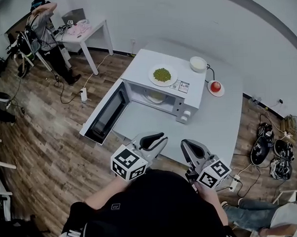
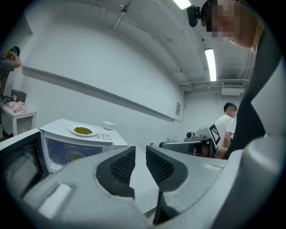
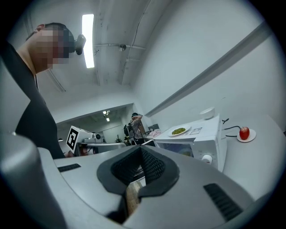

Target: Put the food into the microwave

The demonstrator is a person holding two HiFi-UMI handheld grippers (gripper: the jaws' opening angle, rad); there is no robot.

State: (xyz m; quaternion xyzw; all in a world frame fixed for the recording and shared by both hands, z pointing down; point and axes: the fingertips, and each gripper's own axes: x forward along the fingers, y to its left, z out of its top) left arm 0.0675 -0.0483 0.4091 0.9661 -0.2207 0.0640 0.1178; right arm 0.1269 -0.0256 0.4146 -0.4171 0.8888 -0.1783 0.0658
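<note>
Grey left gripper (image 1: 158, 139) open, grey right gripper (image 1: 188, 147) closed, both empty. Approach step; next: grasp white plate (image 1: 151, 76) of green food (image 1: 162, 74) atop open white microwave (image 1: 196, 89).

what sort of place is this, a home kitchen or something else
Probably a lab or test room, not a home kitchen: the microwave stands on a bare white table in a big open room, with cables and gear on the wood floor.
</note>
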